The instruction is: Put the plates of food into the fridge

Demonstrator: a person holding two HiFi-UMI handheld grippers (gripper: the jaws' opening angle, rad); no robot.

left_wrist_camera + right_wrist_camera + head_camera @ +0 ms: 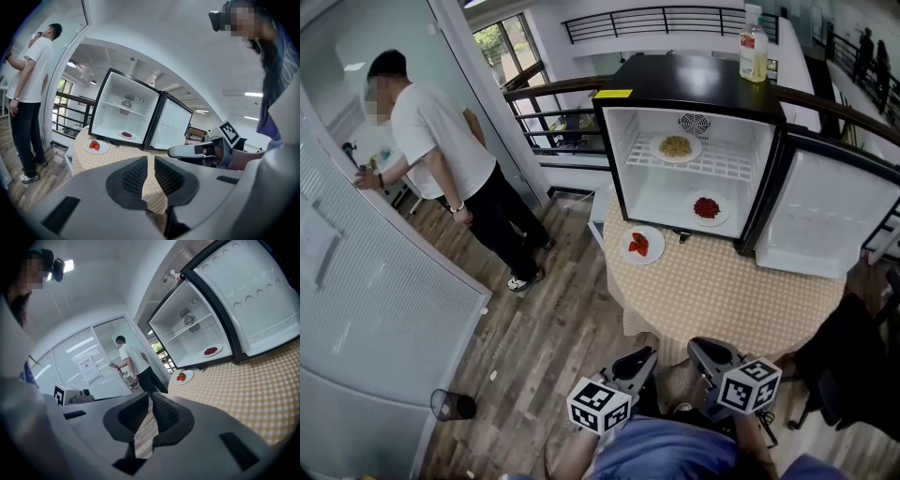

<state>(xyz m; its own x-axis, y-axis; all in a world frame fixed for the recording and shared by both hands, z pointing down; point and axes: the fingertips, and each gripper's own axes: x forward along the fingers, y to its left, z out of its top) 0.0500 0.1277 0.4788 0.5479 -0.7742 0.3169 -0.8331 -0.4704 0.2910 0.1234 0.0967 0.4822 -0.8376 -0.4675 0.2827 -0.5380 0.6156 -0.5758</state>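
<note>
- Plate (pixel 641 246) of red fruit judged light, stiff, slick, breakable; best pinched at bare rim, kept level.
- Left gripper (pixel 151 163), right gripper (pixel 151 398) found nearly closed, empty.

A person (pixel 441 141) in a white shirt and dark trousers stands on the wood floor (pixel 553 337) beside a glass partition (pixel 384 309), a dark bin (pixel 453 405) sits near the partition's foot, a checked cloth (pixel 722 300) covers the round table, and a bottle (pixel 754 52) and railing (pixel 656 19) show beyond.
</note>
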